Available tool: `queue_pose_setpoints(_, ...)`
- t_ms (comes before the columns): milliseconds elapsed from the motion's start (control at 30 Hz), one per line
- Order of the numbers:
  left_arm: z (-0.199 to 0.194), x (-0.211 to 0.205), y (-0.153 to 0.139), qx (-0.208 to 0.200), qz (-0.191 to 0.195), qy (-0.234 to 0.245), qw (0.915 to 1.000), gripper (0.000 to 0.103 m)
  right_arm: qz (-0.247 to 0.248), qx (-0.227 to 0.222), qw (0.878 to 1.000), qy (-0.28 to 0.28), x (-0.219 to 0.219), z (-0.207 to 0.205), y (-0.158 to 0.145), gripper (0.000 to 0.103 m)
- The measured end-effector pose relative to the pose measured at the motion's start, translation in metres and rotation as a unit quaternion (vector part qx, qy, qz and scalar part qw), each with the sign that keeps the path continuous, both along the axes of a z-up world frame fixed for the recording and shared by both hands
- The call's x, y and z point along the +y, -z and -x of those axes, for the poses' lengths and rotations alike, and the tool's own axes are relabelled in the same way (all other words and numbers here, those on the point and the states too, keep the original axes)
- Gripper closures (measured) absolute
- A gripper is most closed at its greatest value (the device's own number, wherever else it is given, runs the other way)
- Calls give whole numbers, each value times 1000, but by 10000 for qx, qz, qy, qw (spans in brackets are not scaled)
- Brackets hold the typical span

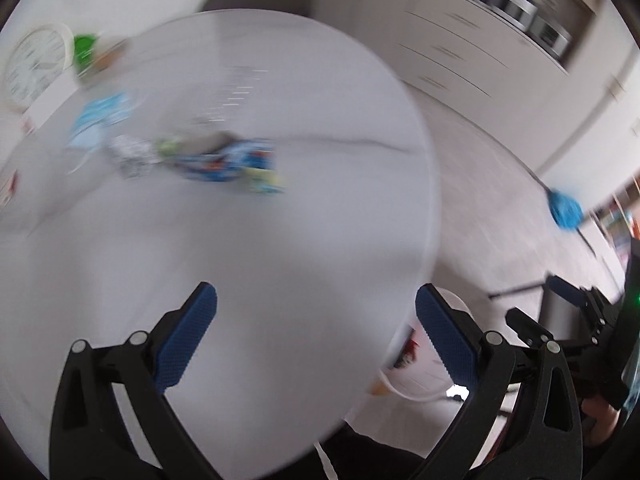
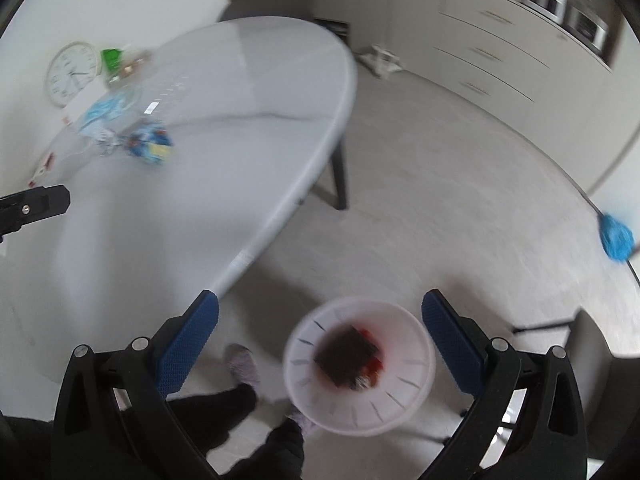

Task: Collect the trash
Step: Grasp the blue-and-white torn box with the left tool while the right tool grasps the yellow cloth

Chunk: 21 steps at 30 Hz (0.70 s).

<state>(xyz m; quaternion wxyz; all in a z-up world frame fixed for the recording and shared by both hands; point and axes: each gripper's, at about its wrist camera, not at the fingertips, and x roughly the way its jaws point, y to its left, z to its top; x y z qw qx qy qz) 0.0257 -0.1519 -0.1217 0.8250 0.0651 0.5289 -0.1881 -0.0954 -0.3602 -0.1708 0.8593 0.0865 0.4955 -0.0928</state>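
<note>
The left gripper [image 1: 316, 336] is gaping wide and empty above the round white table [image 1: 248, 240]. The right gripper [image 2: 320, 340] is also spread wide, gripping nothing, hanging over the white plastic waste bin [image 2: 360, 364] on the floor. Blurred blue and yellow crumpled wrappers [image 1: 236, 164] are lying on the table's far-left part, their long axis running left to right.
</note>
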Motion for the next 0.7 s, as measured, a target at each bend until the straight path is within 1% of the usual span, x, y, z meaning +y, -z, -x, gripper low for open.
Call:
queue_pose_setpoints(133,-36,50,2,-27,-72,-480,9988,8,-122,-89,9995,-270,35,-52,-2,2)
queue_pose_setpoints(233,-57,74,5,-1,-98,-603,9981,8,-170,-127,9989,-427,60,-89,1,2)
queue_pose_setpoints(333,-72,93,11,44,-121,-593,9982,8,-163,-123,9981,-578,84,-128,7,2)
queue_pose_setpoints(433,-87,103,19,145,-118,-518,9985,8,-139,-87,9974,-695,106,-164,16,2)
queue_pose_setpoints(600,-110,110,33,292,-45,-381,9988,8,-117,-11,9974,-711,126,-209,33,3)
queue_pose_setpoints(667,-119,110,38,337,-30,-336,9989,8,-128,33,9976,-679,131,-224,40,11)
queue_pose_setpoints(700,-123,110,39,350,-15,-310,9989,8,-124,81,9976,-682,133,-229,43,14)
